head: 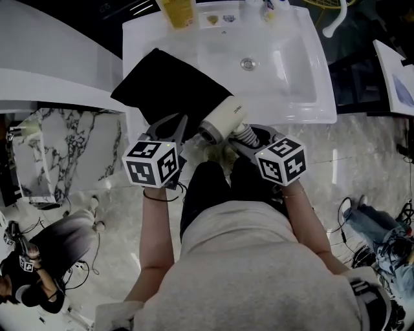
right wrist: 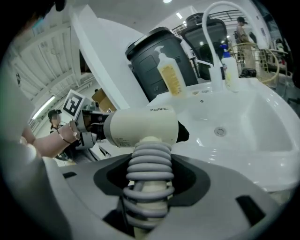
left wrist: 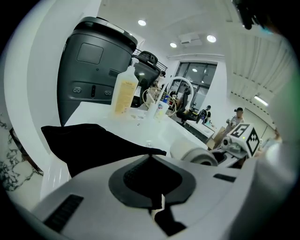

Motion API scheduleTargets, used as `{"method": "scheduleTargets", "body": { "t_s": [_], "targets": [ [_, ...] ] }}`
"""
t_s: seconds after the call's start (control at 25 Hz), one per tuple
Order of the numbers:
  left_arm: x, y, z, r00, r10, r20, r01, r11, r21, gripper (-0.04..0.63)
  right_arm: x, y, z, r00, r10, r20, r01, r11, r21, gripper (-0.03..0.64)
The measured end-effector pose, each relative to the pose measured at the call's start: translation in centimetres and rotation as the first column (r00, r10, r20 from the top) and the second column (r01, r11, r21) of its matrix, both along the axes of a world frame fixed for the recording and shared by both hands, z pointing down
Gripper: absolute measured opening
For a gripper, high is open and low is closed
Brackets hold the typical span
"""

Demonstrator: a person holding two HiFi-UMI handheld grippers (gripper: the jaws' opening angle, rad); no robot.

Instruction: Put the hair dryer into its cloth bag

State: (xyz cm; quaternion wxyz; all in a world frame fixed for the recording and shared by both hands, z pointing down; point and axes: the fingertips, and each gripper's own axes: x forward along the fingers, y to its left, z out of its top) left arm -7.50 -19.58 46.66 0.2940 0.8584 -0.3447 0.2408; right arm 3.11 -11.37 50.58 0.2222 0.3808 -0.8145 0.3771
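A black cloth bag [head: 165, 87] lies on the white counter left of the basin. At the bag's near edge, my left gripper [head: 176, 129] is shut and pinches the hem; in the left gripper view the black bag [left wrist: 89, 145] runs right into my left gripper [left wrist: 151, 164]. The white hair dryer [head: 223, 119] hangs just right of that edge, its barrel towards the bag. My right gripper [head: 249, 137] is shut on its handle, which is wrapped in coiled grey cord [right wrist: 149, 171]. The right gripper view shows the hair dryer [right wrist: 140, 126] above my right gripper [right wrist: 149, 192].
The sink basin [head: 272, 58] with its drain is right of the bag. A yellow soap bottle [head: 178, 13] and a white faucet [right wrist: 213, 23] stand at the back rim. Dark bins [right wrist: 154, 51] are behind. A person [head: 58, 245] sits on the marble floor, lower left.
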Motion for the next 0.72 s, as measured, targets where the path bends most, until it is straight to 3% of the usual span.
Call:
{"method": "scheduleTargets", "body": {
  "t_s": [0.12, 0.36, 0.72],
  "targets": [
    [-0.1, 0.0, -0.6, 1.000, -0.002, -0.013, 0.002, 1.000, 0.007, 0.015, -1.1, 0.6, 0.3, 0.995, -0.093, -0.028, 0.093, 0.996, -0.005, 0.225],
    [-0.6, -0.4, -1.8, 1.000, -0.015, -0.027, 0.016, 0.999, 0.043, 0.015, -3.3, 1.0, 0.6, 0.980, -0.193, 0.041, 0.195, 0.978, -0.078, 0.225],
    [-1.5, -0.8, -3.0, 0.999, -0.012, -0.034, 0.014, 0.998, 0.058, 0.015, -5.0, -0.1, 1.0, 0.966, -0.248, 0.077, 0.258, 0.951, -0.169, 0.225]
  ]
}}
